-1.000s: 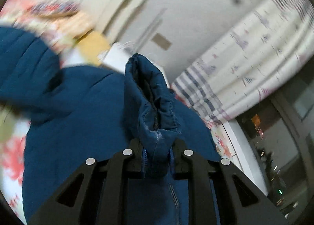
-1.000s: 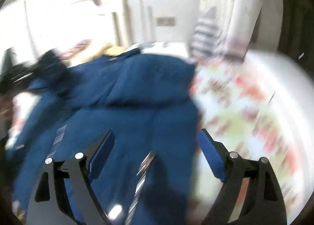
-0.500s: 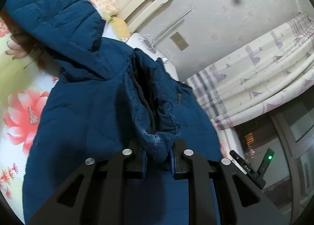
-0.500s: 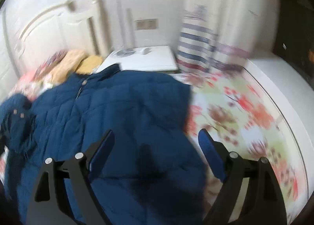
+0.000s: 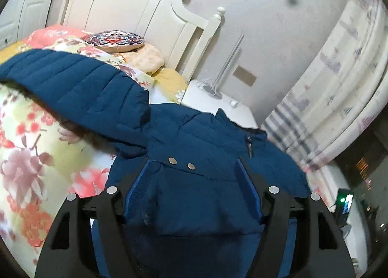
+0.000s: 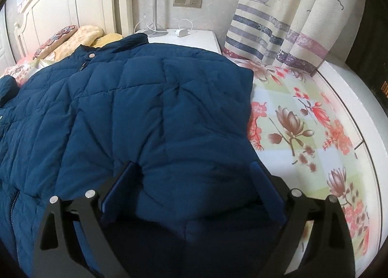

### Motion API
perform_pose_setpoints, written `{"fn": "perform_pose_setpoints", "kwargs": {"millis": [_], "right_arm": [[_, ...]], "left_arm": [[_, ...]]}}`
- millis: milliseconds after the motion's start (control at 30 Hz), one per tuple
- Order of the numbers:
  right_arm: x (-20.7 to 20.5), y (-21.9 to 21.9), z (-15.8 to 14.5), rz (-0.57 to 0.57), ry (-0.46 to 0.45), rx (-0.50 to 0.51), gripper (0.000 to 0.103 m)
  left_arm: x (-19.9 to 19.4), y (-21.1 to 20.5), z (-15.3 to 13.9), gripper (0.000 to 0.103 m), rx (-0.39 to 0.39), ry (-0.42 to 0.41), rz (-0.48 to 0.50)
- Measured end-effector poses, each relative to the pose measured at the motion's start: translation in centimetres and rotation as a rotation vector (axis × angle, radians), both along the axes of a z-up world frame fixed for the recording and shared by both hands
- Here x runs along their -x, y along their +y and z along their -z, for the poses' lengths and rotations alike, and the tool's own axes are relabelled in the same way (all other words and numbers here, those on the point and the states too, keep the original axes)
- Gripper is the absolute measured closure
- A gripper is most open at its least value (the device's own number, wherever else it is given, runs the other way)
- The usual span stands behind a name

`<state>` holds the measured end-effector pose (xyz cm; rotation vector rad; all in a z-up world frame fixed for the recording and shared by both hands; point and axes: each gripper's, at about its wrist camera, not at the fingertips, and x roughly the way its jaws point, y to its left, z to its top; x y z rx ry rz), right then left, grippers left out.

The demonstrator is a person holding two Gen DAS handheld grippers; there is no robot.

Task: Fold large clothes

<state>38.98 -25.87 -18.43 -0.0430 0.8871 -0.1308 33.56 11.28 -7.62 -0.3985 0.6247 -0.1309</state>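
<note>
While the blue jacket (image 6: 155, 113) fills the frame's middle on the bed (image 6: 315, 132), the left gripper (image 5: 191, 190) has just opened off it; the right gripper (image 6: 194, 188) has widened, spread over its fabric.

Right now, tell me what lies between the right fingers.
A puffy fold of the blue jacket bulges between the right gripper's open fingers, seen in the right wrist view.

My left gripper (image 5: 192, 193) with matte black triangular-cutout arms, four silver round screws, blue ribbed pads (image 5: 135, 186), my right gripper (image 6: 194, 190) the same black build, smooth blue pads (image 6: 116, 188)
</note>
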Motion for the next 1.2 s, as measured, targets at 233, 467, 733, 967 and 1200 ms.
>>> {"fn": "perform_pose_setpoints", "kwargs": {"millis": [233,467,733,967,1200], "right_arm": [[0.0,-0.1,0.0,-0.001,-0.003,-0.006,0.008],[0.0,0.0,0.0,-0.001,-0.003,-0.005,0.008],[0.0,-0.3,-0.1,0.001,-0.005,-0.019,0.006],[-0.1,-0.1,0.1,0.003,0.001,-0.009,0.004],[-0.2,-0.2,-0.8,-0.021,0.015,-0.031,0.013]], "left_arm": [[-2.3,-0.2,3.8,0.038,-0.062,0.23,0.006],[-5.5,-0.5,5.8,0.092,-0.155,0.236,0.032],[-6.8,-0.6,5.4,0.079,-0.253,0.296,-0.02],[-1.5,-2.6,0.7,0.007,-0.423,0.006,-0.204],[-5.4,-6.6,4.8,0.006,-0.512,0.15,0.025]]}}
